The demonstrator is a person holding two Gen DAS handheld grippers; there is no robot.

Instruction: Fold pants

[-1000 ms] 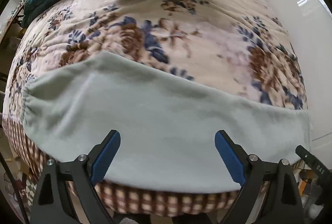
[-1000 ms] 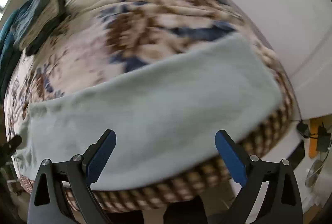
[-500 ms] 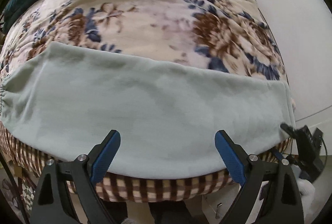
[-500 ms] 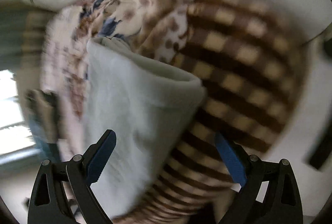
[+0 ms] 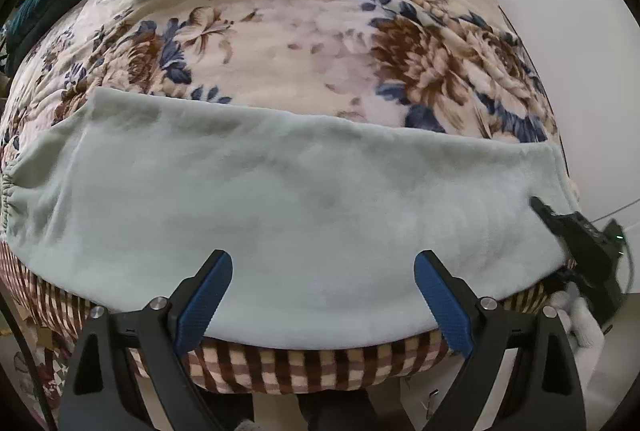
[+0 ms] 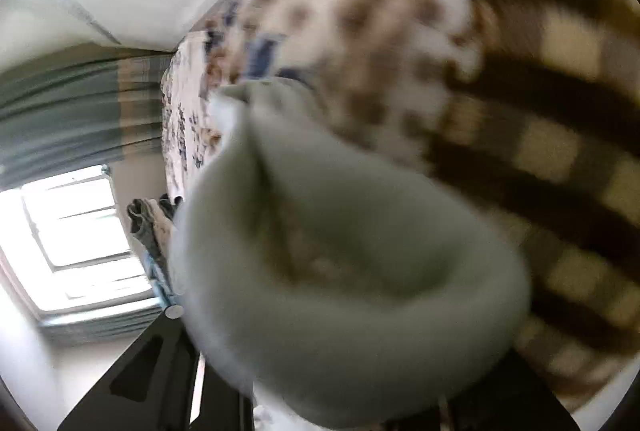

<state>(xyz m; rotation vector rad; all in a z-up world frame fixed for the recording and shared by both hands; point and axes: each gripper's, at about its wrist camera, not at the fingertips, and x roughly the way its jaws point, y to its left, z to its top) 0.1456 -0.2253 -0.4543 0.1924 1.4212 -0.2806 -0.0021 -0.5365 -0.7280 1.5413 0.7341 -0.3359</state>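
Left tool (image 5: 322, 305) hangs open above the pale green pants (image 5: 280, 207) spread along the bed (image 5: 280, 31) edge. Right tool (image 5: 576, 235) is at their cuff end, grip unclear. Soft, light, floppy fleece: pinch both layers at hems.

The left gripper (image 5: 322, 295) hangs level, its two blue-padded fingers (image 5: 204, 297) spread wide apart with nothing between them, the black frame filling the 6 o'clock edge of the left wrist view. At 3 to 4 o'clock in that view the right gripper (image 5: 576, 235) reaches in from the side, its black tip pointing toward 10 o'clock, with a white-gloved hand (image 5: 580, 319) behind it. In the right wrist view only part of its black frame shows at 7 o'clock; whether its fingers are closed cannot be made out.
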